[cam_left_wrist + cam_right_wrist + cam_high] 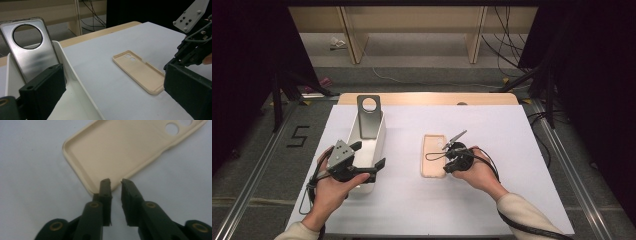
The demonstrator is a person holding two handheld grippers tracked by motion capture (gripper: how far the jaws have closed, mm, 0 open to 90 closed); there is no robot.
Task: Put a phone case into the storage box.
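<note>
A beige phone case [433, 155] lies flat on the white-covered table [492, 200], open side up, a shallow rounded-corner shell with a low raised lip and a matte, slightly soft-looking surface; two round camera holes sit at its far end. To its left stands a white bin [368, 141], a long smooth-walled plastic trough, and leaning upright against its far end is a second case [369, 116], grey and metallic with a brushed sheen, a clear edge and one large round cut-out near the top. The right tool [447, 169] is held low over the near end of the beige phone case, the hand tilted forward and down; in the right gripper view its two black jaws stand a narrow gap apart, tips just over the case's near rim, one tip above the lip and the other above the table, pinching nothing. The left tool [371, 155] hovers at the near part of the white bin, gripped by the left hand [331, 192] with the forearm coming up from the table's near edge; its blocky black jaws are spread wide, one over the bin's inside and the other out over the table.
</note>
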